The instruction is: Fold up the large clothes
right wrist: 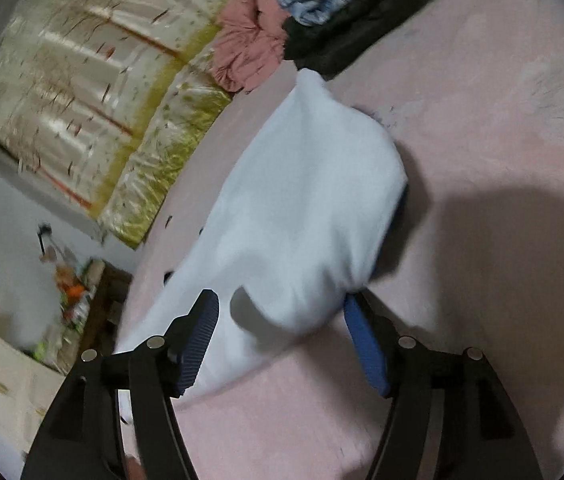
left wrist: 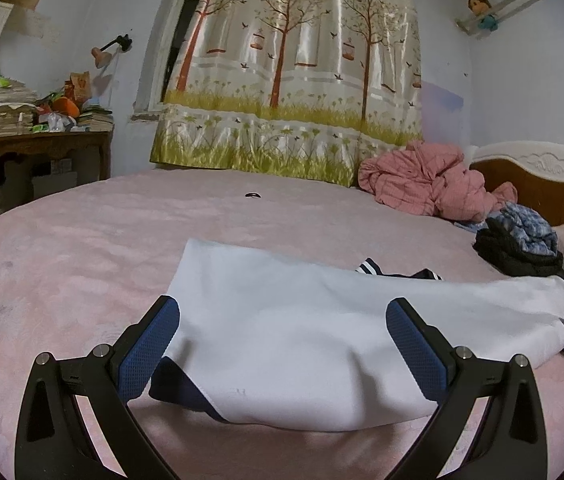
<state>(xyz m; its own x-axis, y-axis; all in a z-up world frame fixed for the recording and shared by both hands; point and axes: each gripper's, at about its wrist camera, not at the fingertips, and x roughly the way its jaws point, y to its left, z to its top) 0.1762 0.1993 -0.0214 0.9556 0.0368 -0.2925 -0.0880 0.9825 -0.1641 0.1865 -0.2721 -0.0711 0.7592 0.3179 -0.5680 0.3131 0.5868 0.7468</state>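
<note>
Your left gripper (left wrist: 282,340) and right gripper (right wrist: 282,340) both gape wide over the white garment (left wrist: 293,344); clothes pile (left wrist: 517,240) at two o'clock.

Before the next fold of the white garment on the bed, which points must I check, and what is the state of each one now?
1. Left gripper open, white garment between its fingers, not clamped: ok.
2. Right gripper open around the garment's bunched end: ok.
3. Garment lying flat: not ok, it is bunched and partly lifted in the right wrist view.
4. Pink bedsheet beyond the garment free for the fold: ok.
5. Dark clothes pile apart from the garment: cannot tell.
</note>
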